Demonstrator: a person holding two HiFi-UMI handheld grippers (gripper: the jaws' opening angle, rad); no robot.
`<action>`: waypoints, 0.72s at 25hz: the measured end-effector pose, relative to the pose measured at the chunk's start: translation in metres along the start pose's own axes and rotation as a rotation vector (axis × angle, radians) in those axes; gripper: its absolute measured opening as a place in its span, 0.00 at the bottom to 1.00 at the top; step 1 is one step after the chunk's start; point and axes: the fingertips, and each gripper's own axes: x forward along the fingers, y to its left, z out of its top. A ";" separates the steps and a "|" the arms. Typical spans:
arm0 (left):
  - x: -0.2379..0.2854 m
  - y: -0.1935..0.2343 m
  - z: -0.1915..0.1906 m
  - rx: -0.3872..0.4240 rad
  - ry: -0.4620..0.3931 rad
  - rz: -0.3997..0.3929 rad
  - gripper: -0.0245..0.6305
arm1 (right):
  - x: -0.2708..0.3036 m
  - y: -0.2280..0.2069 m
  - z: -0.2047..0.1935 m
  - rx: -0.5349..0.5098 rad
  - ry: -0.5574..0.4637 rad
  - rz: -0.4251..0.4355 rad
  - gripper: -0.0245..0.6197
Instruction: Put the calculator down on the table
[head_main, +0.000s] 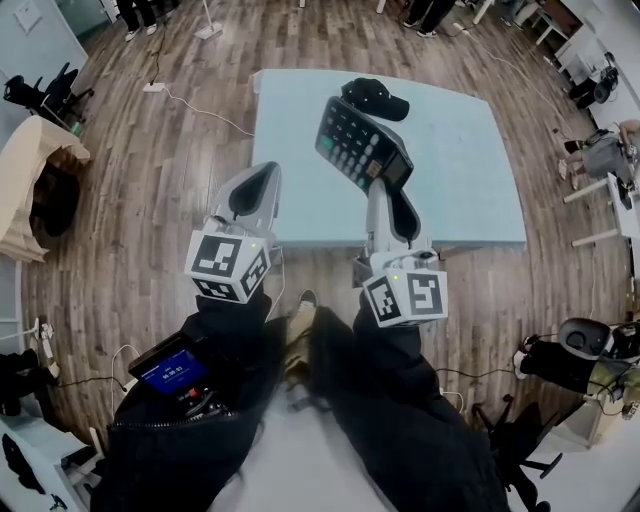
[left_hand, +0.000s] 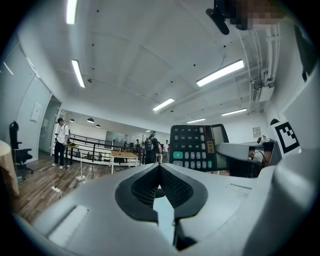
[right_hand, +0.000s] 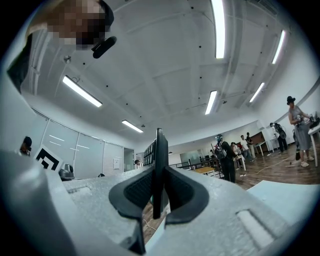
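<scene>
Calculator (head_main: 362, 145): it is held in the air over the near part of the table (head_main: 470, 160), tilted, keys turned up and to the left, and nothing of it is touching the top.
Right gripper (head_main: 383, 186): the jaws are closed on the calculator's thin body at the display end. The slab is seen edge-on between the pads in the right gripper view.
Left gripper (head_main: 262, 172): the jaws are brought together with nothing between them. It is held level just beside the right one.
Handling: a light, stiff plastic slab is judged. The smooth shell could slide in the pads, and the display could be cracked by a hard landing, so a flat, gentle set-down is called for.
Where to hold: the end edge is pinched across the thickness, clear of most keys, and that is judged sound.
Cap (head_main: 375, 98): it is lying on the far side of the table, so the open blue area nearer is favoured.
Containers: none can be made out on the table.
</scene>
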 end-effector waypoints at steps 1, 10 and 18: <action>0.006 0.001 -0.002 -0.002 0.003 0.002 0.03 | 0.004 -0.005 -0.002 0.003 0.004 0.000 0.11; 0.047 0.011 -0.009 -0.004 0.028 0.035 0.03 | 0.038 -0.033 -0.018 0.033 0.035 0.029 0.11; 0.067 0.011 -0.015 -0.002 0.059 0.048 0.03 | 0.053 -0.049 -0.026 0.064 0.058 0.042 0.11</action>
